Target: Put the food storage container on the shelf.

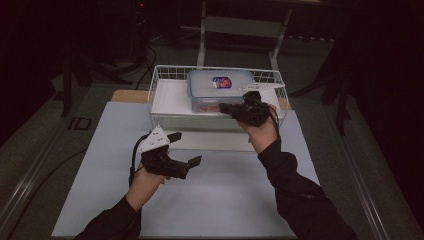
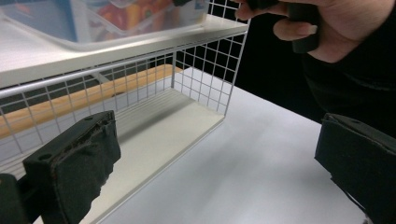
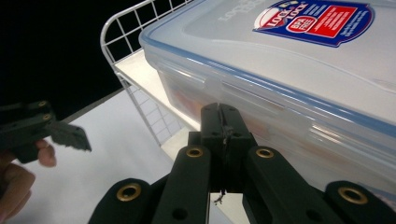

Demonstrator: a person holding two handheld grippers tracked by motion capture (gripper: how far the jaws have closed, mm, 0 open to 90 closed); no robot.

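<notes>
A clear plastic container (image 1: 207, 90) with a blue-rimmed lid and a red and blue label sits inside a white wire basket (image 1: 170, 68) at the back of the table. My right gripper (image 1: 225, 107) is at the container's front right side. In the right gripper view its jaws (image 3: 223, 128) are shut together with nothing between them, tips close against the container's wall (image 3: 289, 116). My left gripper (image 1: 186, 148) hovers over the white mat in front of the basket, open and holding nothing. In the left gripper view its pads (image 2: 79, 163) stand wide apart, facing the basket's corner (image 2: 205, 70).
A white mat (image 1: 225, 195) covers the table in front of the basket. A wooden board (image 1: 127, 95) shows under the basket's left end. A metal frame (image 1: 202, 35) stands behind the table. Cables (image 1: 145, 55) lie on the dark floor at the back left.
</notes>
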